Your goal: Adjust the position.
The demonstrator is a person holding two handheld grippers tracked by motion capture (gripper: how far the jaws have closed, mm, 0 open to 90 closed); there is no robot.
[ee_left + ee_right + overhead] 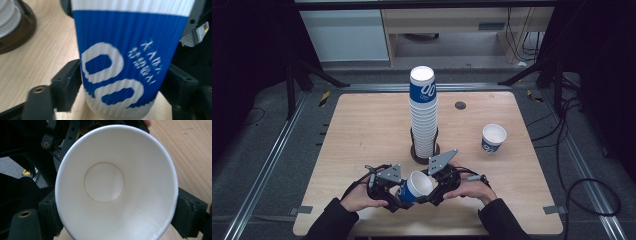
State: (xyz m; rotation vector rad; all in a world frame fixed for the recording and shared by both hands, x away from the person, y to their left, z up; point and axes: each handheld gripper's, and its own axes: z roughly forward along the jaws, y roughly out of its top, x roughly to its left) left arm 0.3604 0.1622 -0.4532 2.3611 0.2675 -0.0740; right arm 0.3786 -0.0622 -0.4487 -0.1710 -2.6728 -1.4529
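Held between both grippers at the near edge of the table: one blue-and-white paper cup, tipped so that its open mouth faces up and to the right, toward the right gripper, its base down and to the left, in the left gripper. Left gripper's jaws narrowed onto the ribbed lower wall of the cup, one black pad on each flank, seen in the left gripper view. Right gripper's jaws drawn in on either side of the rim, straddling the white mouth and looking straight down the inside to the round bottom; pads close against the wall, though whether pressing or merely touching is hard to tell. Long axis of the cup thus running from one hand to the other, left low, right high. Just beyond the hands, at mid-table, a tall stack of like cups in a dark round holder, well within reach of either hand and slightly nearer the right one. A single loose cup upright farther right, well apart. Likely next: cup turned upright or carried far toward the stack, mouth end leading.
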